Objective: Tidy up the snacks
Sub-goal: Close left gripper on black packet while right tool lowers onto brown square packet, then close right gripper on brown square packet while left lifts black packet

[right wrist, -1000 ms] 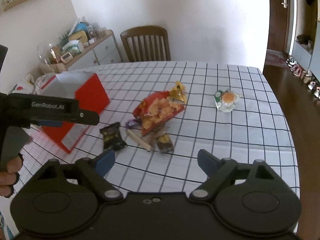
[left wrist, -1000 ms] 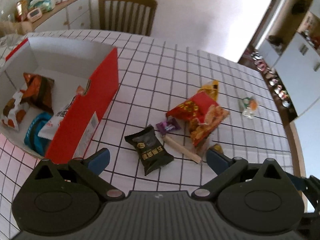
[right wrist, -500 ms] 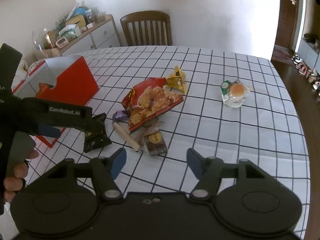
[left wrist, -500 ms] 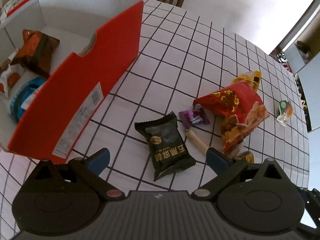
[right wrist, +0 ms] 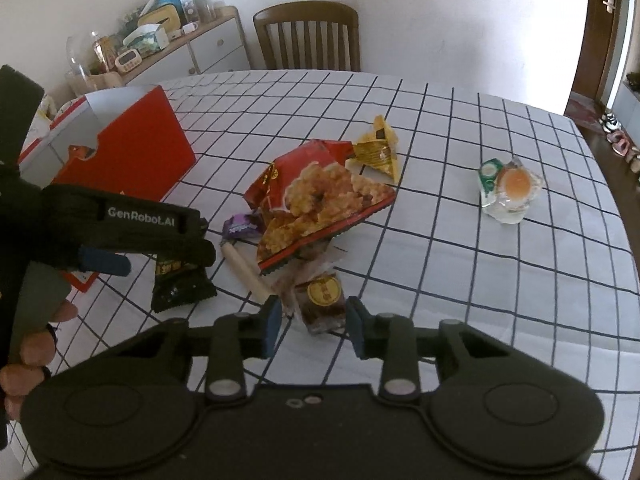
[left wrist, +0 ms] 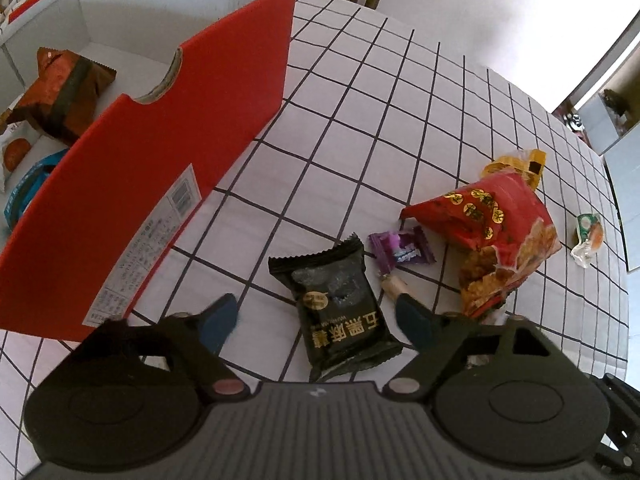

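Note:
A red box (left wrist: 168,168) with a white inside holds several snack packets at the left; it also shows in the right wrist view (right wrist: 136,152). My left gripper (left wrist: 316,320) is open, its fingers either side of a black snack packet (left wrist: 340,300) on the checked tablecloth. My right gripper (right wrist: 314,326) is partly closed, its fingers either side of a small brown packet with a gold seal (right wrist: 324,300), not clearly gripping it. A large red crisp bag (right wrist: 316,196), a purple sweet (right wrist: 240,226), a beige stick (right wrist: 246,272) and a yellow packet (right wrist: 376,152) lie between.
A clear-wrapped orange snack (right wrist: 508,188) lies apart at the right. A wooden chair (right wrist: 308,36) stands at the far table edge. A cluttered sideboard (right wrist: 176,52) is behind the box. The left gripper's body (right wrist: 120,232) crosses the right wrist view.
My left gripper has dropped down and forward over the black packet. My right gripper has moved to the brown packet and its fingers have narrowed around it.

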Tool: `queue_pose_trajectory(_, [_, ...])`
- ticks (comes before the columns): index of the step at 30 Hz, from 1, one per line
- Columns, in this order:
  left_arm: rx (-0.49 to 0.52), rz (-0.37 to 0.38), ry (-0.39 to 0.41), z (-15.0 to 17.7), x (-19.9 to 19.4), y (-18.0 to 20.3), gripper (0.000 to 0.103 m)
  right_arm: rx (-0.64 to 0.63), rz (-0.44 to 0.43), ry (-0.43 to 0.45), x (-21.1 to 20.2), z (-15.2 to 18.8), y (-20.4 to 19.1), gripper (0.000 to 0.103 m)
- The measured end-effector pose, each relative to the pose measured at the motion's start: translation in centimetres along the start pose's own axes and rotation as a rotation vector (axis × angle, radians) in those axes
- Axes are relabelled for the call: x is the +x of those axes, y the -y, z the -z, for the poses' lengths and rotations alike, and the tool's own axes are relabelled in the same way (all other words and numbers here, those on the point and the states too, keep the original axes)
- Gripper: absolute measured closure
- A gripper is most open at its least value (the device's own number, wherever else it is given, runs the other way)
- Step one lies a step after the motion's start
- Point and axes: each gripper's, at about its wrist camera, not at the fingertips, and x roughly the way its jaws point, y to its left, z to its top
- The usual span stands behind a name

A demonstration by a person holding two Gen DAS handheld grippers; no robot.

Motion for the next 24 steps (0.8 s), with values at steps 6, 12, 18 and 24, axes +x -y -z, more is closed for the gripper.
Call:
queue_pose_trajectory(6, [0.007,0.000,0.019,-0.1,0.2,0.1,0.032,-0.010,0.017,0.003,0.6,-0.4,-0.2,0.072])
queue_pose_trajectory(12, [0.032,-0.003,0.034,-0.1,-0.1,0.3,0.058,0.009,0.025,0.009,0.8,-0.6,0.3,0.072])
queue_pose_trajectory(18, [0.035,0.001,0.036,0.0,-0.2,0.0,0.069,-0.027,0.033,0.004,0.9,-0.5,0.3,0.065])
queue_pose_trajectory(24, [0.023,0.018,0.016,0.5,-0.5,-0.7,0.070,-0.027,0.021,-0.014,1.4,-0.8,0.5,0.051])
